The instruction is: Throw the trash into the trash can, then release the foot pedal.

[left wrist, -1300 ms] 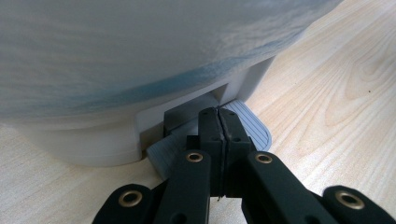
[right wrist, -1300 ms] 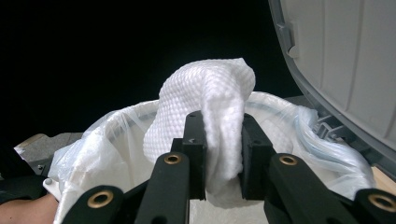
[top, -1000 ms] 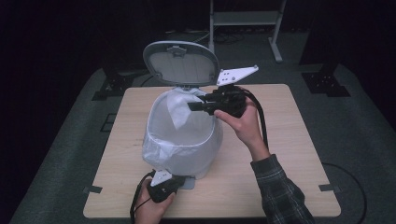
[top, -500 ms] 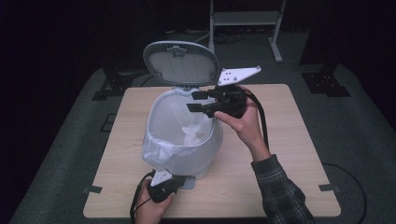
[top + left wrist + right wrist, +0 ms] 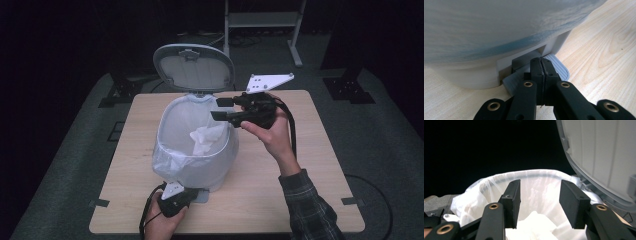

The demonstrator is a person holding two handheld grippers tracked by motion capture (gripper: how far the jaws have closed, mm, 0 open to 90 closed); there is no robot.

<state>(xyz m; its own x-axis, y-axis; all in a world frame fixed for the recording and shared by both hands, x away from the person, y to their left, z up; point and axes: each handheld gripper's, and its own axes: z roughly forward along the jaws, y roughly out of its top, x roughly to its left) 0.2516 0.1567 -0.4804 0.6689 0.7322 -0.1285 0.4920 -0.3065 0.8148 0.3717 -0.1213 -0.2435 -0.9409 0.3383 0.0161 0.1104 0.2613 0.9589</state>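
We are pressing the grey ribbed pedal (image 5: 554, 66) of the white lined plastic bin (image 5: 220, 165) at the table's near edge with our closed left gripper (image 5: 541, 65). Our right gripper (image 5: 220, 109), jaws just opened and empty, is hovering over the crumpled white tissue (image 5: 206, 139) lying inside the bin; it looks light, soft, easy to pinch anywhere.

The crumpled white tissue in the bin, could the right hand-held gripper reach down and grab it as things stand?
Probably yes. The lid stands up and the right hand-held gripper hangs over the rim with its jaws apart, nothing between them. The tissue lies uncovered inside the liner bag, right below.
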